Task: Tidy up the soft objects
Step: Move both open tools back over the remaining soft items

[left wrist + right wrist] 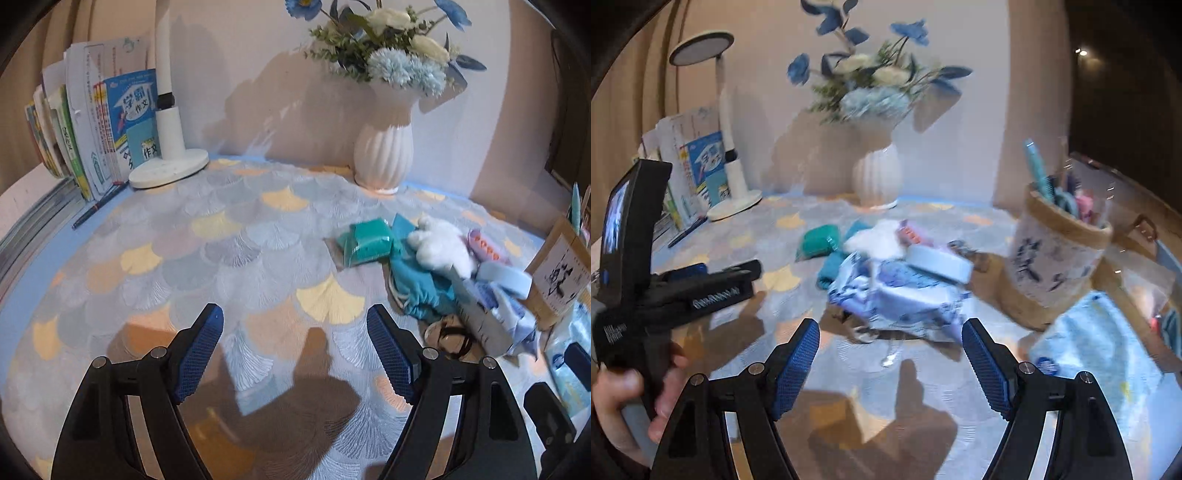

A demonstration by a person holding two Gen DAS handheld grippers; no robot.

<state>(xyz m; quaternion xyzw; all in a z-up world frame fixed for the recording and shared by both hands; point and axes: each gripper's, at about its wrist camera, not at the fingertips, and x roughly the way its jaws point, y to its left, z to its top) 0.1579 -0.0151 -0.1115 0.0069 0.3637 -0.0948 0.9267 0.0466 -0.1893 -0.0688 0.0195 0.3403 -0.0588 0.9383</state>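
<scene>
A heap of soft things lies on the patterned tablecloth (229, 258): a teal sponge pack (367, 240), a white plush toy (443, 245), a teal drawstring pouch (421, 288), a pale blue sponge (506, 278) and a blue-printed white cloth bag (905, 299). My left gripper (295, 354) stands open over bare cloth, left of the heap, holding nothing. My right gripper (890, 365) is open too, just short of the printed bag, with nothing between its pads. In the right wrist view a hand (624, 398) holds the left gripper's body (676, 291) at the left.
A white ribbed vase (384, 155) with blue flowers stands at the back. A white desk lamp (170, 162), books (92, 125) and a pen (99, 203) are at the back left. A burlap pen holder (1056, 254) and a pale blue packet (1100, 354) sit at the right.
</scene>
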